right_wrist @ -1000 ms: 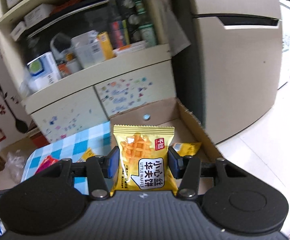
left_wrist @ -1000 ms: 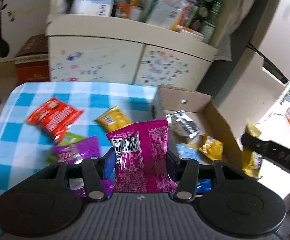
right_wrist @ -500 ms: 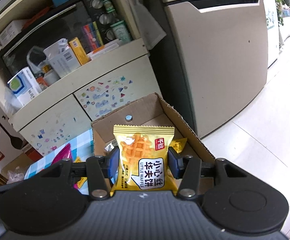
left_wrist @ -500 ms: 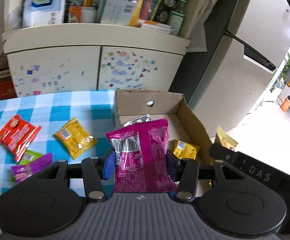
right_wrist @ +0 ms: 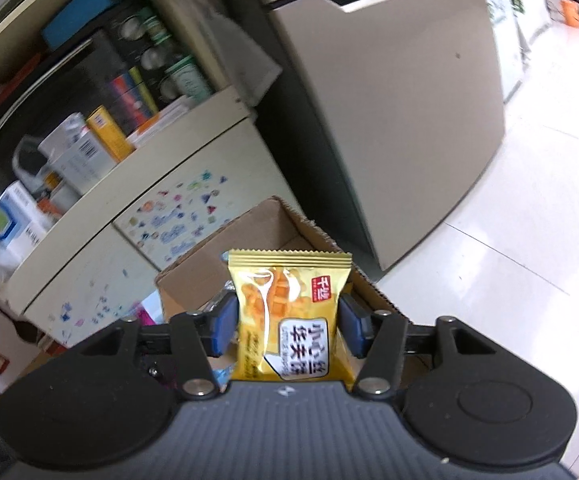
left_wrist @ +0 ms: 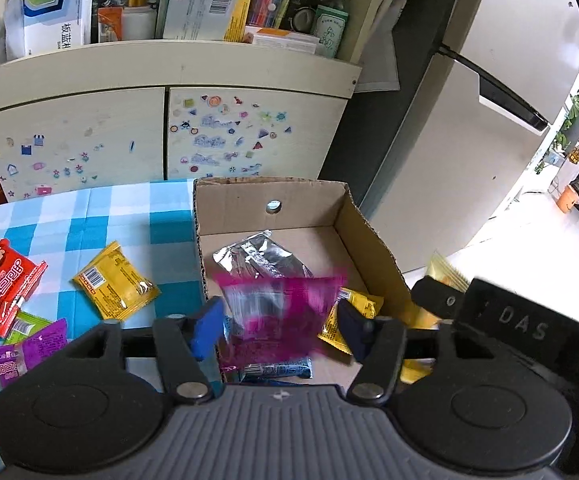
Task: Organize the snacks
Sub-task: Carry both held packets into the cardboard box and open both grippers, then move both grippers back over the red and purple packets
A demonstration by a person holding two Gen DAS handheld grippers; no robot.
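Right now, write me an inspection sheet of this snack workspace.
Surface: blue checked tablecloth.
Job's things: cardboard box holds a silver packet; a red packet, a yellow packet and a purple packet lie on the cloth.
Clutter: nothing seen.
Grippers: left claw has just been opening, blurred magenta packet loose between its pads over the box; right claw has just been opening, waffle packet between its pads.
Cables: nothing seen.
Surroundings: stickered cabinet, fridge.
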